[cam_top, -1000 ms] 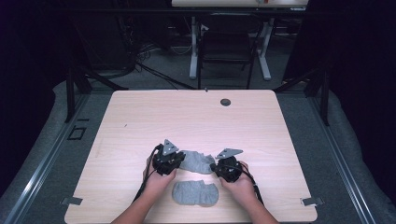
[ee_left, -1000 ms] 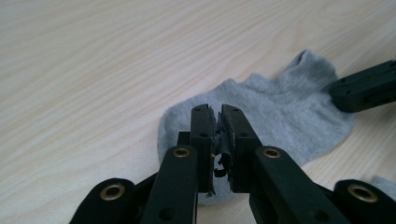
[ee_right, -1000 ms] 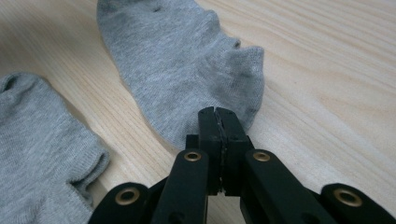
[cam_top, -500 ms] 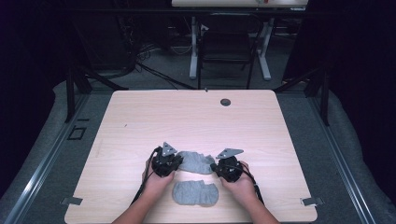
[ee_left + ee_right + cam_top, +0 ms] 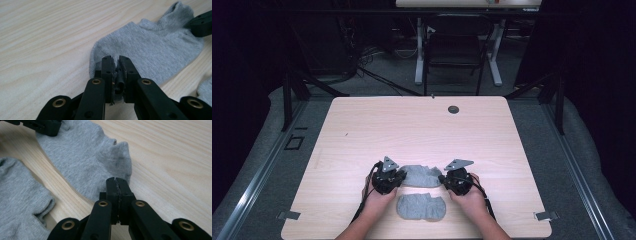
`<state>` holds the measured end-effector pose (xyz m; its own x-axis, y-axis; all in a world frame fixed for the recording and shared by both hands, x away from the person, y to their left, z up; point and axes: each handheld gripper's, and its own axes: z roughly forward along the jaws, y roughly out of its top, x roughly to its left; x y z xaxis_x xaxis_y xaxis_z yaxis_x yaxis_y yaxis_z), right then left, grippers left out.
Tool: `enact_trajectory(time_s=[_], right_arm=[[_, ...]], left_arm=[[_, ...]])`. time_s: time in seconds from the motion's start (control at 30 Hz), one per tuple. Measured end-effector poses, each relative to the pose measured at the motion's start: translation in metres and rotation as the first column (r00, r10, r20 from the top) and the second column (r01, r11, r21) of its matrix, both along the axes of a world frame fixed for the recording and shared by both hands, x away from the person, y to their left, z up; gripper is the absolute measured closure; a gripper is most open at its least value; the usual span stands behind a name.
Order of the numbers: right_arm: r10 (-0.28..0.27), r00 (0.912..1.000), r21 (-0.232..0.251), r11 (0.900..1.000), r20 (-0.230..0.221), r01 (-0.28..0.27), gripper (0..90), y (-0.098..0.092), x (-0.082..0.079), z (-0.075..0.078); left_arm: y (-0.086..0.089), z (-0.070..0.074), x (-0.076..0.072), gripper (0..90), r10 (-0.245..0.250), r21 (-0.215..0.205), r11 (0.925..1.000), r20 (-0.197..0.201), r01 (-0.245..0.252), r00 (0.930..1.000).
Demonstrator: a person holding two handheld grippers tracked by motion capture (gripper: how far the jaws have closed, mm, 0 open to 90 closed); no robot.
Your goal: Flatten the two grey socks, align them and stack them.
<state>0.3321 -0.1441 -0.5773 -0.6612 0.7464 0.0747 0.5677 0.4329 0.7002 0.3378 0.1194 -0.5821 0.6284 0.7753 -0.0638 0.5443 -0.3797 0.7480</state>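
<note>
Flat on the table (image 5: 362, 130): far sock (image 5: 421, 175), pinched at one end by left gripper (image 5: 398, 176), at other end by right gripper (image 5: 443, 179). Just beside, nearer the person: second sock (image 5: 422, 207).

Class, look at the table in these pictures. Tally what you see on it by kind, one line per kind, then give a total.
Grey socks: 2, the far sock pinched at both ends, and the near sock lying free.
Hand-held grippers: 2, the left gripper and the right gripper.
Total: 4
</note>
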Motion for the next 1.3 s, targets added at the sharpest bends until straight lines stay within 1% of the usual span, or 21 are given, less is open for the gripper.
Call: enact_trajectory(time_s=[0.07, 0.1, 0.27, 0.33, 0.43, 0.5, 0.53, 0.6, 0.63, 0.73, 0.77, 0.8, 0.83, 0.93, 1.03, 1.13, 1.2, 1.27, 1.3], right_arm=[[0.000, 1.0000, 0.003, 1.000, 0.001, 0.000, 89.5, 0.000, 0.000, 0.000], [0.002, 1.0000, 0.002, 1.000, 0.001, -0.002, 89.4, -0.001, 0.000, 0.000], [0.001, 1.0000, 0.006, 1.000, -0.001, -0.001, 89.1, -0.001, -0.001, 0.000], [0.002, 1.0000, 0.004, 1.000, 0.000, -0.002, 89.0, -0.001, -0.001, 0.000], [-0.001, 1.0000, 0.001, 1.000, 0.000, 0.001, 87.4, -0.001, -0.001, 0.000], [0.000, 1.0000, 0.004, 1.000, -0.003, 0.000, 85.1, 0.000, -0.001, 0.001], [0.000, 1.0000, -0.006, 1.000, -0.006, 0.000, 84.7, 0.000, -0.001, 0.002], [-0.003, 1.0000, -0.006, 1.000, -0.001, 0.003, 84.4, 0.001, -0.001, 0.004], [-0.001, 1.0000, -0.001, 1.000, -0.008, 0.001, 84.1, 0.001, -0.001, 0.005], [-0.012, 0.9999, 0.006, 1.000, 0.007, 0.012, 83.7, 0.000, 0.000, 0.011], [-0.010, 0.9999, 0.001, 1.000, 0.009, 0.010, 82.9, 0.000, 0.001, 0.013], [-0.011, 0.9998, 0.010, 1.000, 0.014, 0.011, 82.3, -0.001, 0.002, 0.015], [-0.015, 0.9998, 0.007, 1.000, 0.016, 0.015, 81.4, -0.001, 0.003, 0.016], [-0.021, 0.9995, 0.000, 1.000, 0.025, 0.021, 78.0, -0.002, 0.007, 0.017], [-0.036, 0.9991, 0.007, 0.999, 0.021, 0.036, 74.8, -0.004, 0.010, 0.016], [-0.049, 0.9984, 0.015, 0.999, 0.026, 0.049, 70.8, -0.005, 0.014, 0.016], [-0.051, 0.9985, 0.021, 0.999, 0.020, 0.050, 67.6, -0.005, 0.017, 0.015], [-0.054, 0.9983, 0.034, 0.998, 0.022, 0.053, 64.5, -0.004, 0.020, 0.014], [-0.050, 0.9986, 0.030, 0.998, 0.017, 0.049, 64.3, -0.004, 0.021, 0.013]], left_arm=[[0.000, 0.000, -0.003, 82.9, -0.008, 0.007, 0.9999, 0.010, 0.008, 0.9999], [0.000, 0.000, -0.005, 83.0, -0.006, 0.003, 1.0000, 0.007, 0.006, 1.0000], [0.002, 0.000, -0.010, 82.9, -0.019, 0.006, 0.9998, 0.003, 0.019, 0.9998], [0.001, 0.000, -0.012, 83.0, -0.013, -0.006, 0.9999, -0.004, 0.013, 0.9999], [0.001, 0.001, -0.013, 82.6, -0.018, -0.003, 0.9998, -0.004, 0.018, 0.9998], [0.002, 0.003, -0.013, 81.5, -0.017, -0.008, 0.9998, 0.008, 0.017, 0.9998], [0.002, 0.004, -0.013, 80.5, -0.013, -0.015, 0.9998, 0.007, 0.014, 0.9999], [0.004, 0.008, -0.012, 77.7, -0.001, -0.031, 0.9995, 0.016, 0.002, 0.9999], [0.005, 0.011, -0.011, 76.5, 0.006, -0.031, 0.9995, 0.025, -0.006, 0.9997], [0.010, 0.019, -0.007, 73.5, 0.025, -0.034, 0.9992, 0.046, -0.023, 0.9986], [0.011, 0.021, -0.005, 72.5, 0.033, -0.044, 0.9985, 0.047, -0.031, 0.9983], [0.012, 0.022, -0.003, 71.7, 0.044, -0.044, 0.9982, 0.044, -0.042, 0.9980], [0.014, 0.023, -0.001, 70.9, 0.050, -0.038, 0.9981, 0.045, -0.048, 0.9977], [0.015, 0.023, 0.004, 69.4, 0.059, -0.038, 0.9976, 0.044, -0.058, 0.9973], [0.014, 0.020, 0.008, 67.9, 0.062, -0.022, 0.9979, 0.033, -0.061, 0.9975], [0.013, 0.018, 0.009, 66.6, 0.059, -0.010, 0.9982, 0.025, -0.058, 0.9980], [0.013, 0.016, 0.010, 65.9, 0.056, 0.003, 0.9984, 0.016, -0.056, 0.9983], [0.012, 0.014, 0.010, 65.9, 0.053, 0.009, 0.9986, 0.011, -0.053, 0.9985], [0.012, 0.013, 0.010, 66.0, 0.053, 0.007, 0.9986, 0.006, -0.053, 0.9986]])
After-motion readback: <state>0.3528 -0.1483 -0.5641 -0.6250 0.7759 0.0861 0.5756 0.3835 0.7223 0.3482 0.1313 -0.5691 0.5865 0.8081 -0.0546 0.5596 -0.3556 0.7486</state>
